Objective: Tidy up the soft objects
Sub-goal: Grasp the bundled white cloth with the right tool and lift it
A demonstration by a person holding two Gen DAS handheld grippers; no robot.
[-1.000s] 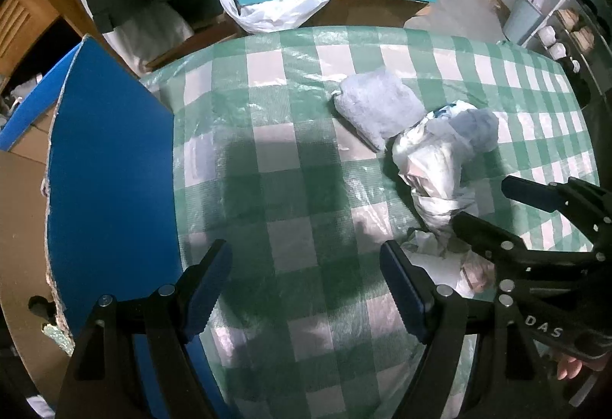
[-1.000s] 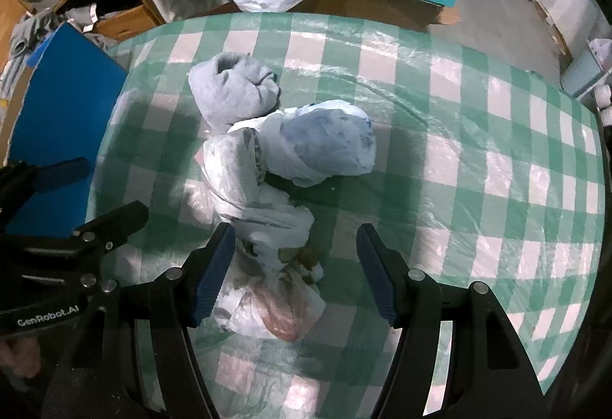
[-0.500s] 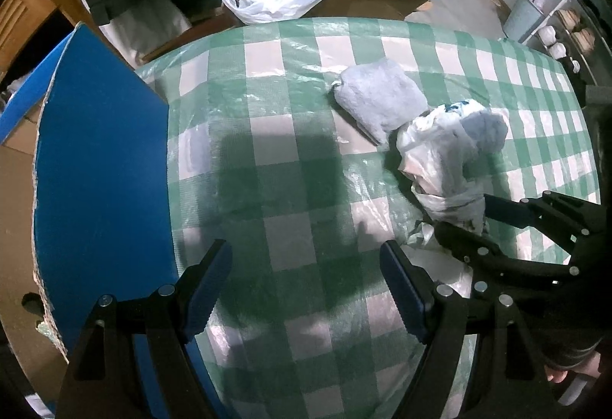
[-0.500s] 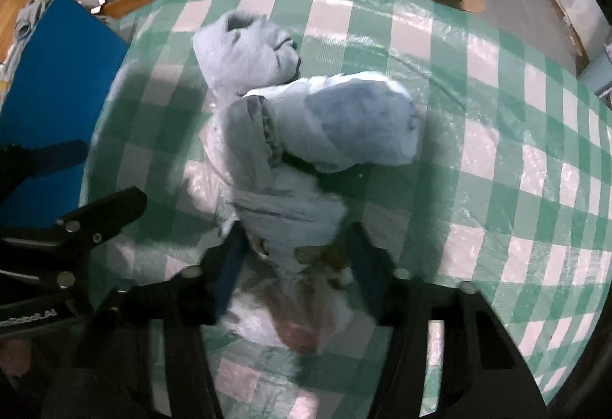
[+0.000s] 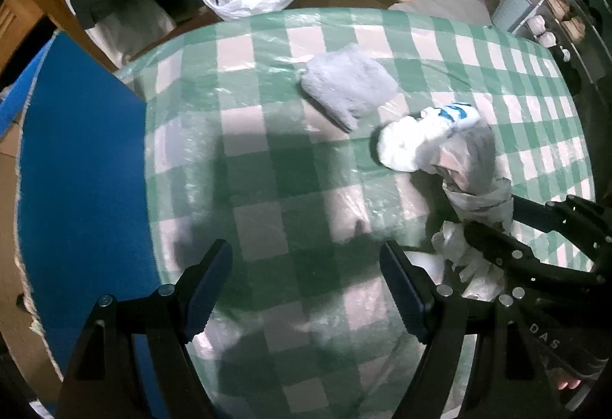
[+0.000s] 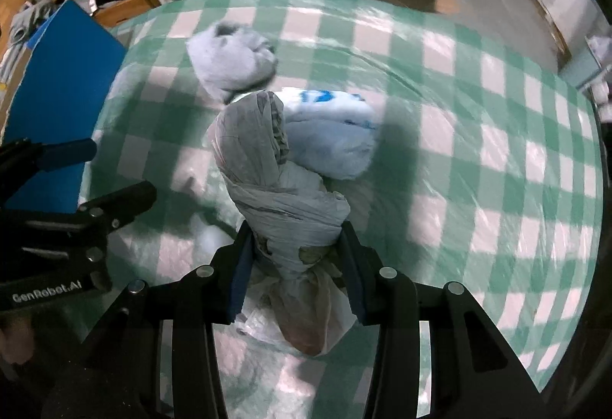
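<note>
Closing right gripper [image 6: 296, 258] jaws squeezing twisted plastic bag [image 6: 283, 212], left gripper [image 5: 306, 285] wide, empty

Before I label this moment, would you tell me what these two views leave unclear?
- Contents of the twisted plastic bag: right wrist view, cloudy film hides them.
- The bag's lower end: left wrist view, the right claw covers it.
- Blue print on the white bundle: blurred, unreadable.
- Small things on the shelf: too small, at the edge.
</note>
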